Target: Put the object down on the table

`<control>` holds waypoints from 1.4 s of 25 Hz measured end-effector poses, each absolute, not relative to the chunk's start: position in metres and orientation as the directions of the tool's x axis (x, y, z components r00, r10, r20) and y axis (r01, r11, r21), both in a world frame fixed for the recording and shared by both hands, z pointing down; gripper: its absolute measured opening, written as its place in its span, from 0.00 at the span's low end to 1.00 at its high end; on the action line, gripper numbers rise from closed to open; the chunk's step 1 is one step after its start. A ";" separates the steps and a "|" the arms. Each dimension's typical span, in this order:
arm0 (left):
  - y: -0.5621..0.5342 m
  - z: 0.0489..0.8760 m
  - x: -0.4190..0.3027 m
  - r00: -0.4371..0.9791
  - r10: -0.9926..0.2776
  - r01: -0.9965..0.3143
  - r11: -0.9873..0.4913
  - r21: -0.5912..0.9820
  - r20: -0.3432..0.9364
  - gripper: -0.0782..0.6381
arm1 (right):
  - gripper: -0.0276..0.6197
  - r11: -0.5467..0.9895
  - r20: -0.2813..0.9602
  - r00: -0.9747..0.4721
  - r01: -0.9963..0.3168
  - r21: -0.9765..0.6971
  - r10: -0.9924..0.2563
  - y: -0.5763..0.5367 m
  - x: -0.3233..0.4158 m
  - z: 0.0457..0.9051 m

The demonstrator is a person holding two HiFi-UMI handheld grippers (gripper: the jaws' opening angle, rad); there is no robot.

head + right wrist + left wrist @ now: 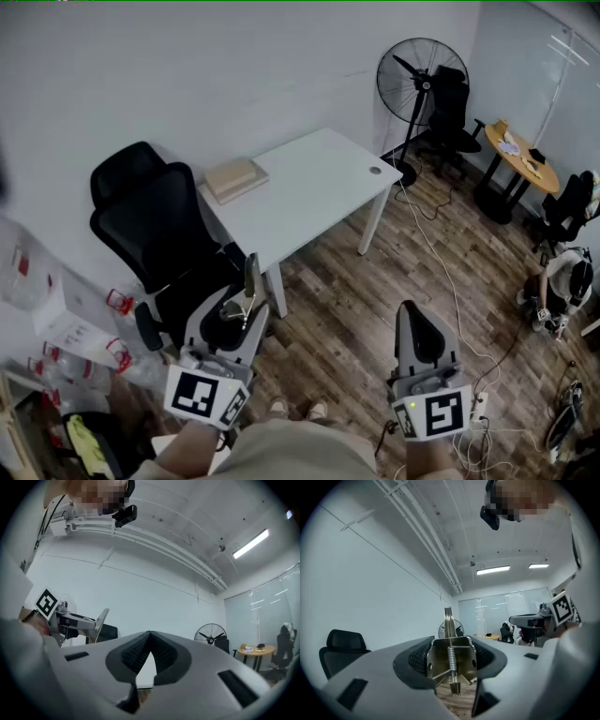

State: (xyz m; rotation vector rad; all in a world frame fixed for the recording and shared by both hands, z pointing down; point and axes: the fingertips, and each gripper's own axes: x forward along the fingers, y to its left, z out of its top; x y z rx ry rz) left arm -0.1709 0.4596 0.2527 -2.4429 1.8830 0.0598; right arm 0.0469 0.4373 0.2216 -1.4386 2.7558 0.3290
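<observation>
One metal spring tool [449, 620] clamped in left tongs [453, 654], right tongs [149, 639] pressed together, square-patterned marker [199, 395] on each

I see the head view dim and greyish, darker at its corners; both gripper views bulge fisheye-round inside black rims; ceiling strips [493, 569] glare overhead; the nearest foreground is soft

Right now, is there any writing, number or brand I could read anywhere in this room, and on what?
No readable text anywhere.
Left cube, right cube: black-and-white square patterns only, no letters.
Red labels on the bags: too blurred to read.
</observation>
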 end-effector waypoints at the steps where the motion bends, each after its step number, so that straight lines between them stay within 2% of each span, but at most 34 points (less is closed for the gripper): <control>1: 0.459 0.252 -0.170 0.252 -0.965 -0.968 -0.252 -0.019 -0.066 0.41 | 0.08 0.557 -0.105 -0.577 -0.813 0.169 -0.810 0.435 0.048 0.224; 35: 0.408 0.263 -0.099 0.318 -0.946 -0.948 -0.317 -0.017 -0.064 0.41 | 0.08 0.567 -0.053 -0.576 -0.815 0.124 -0.816 0.397 0.109 0.255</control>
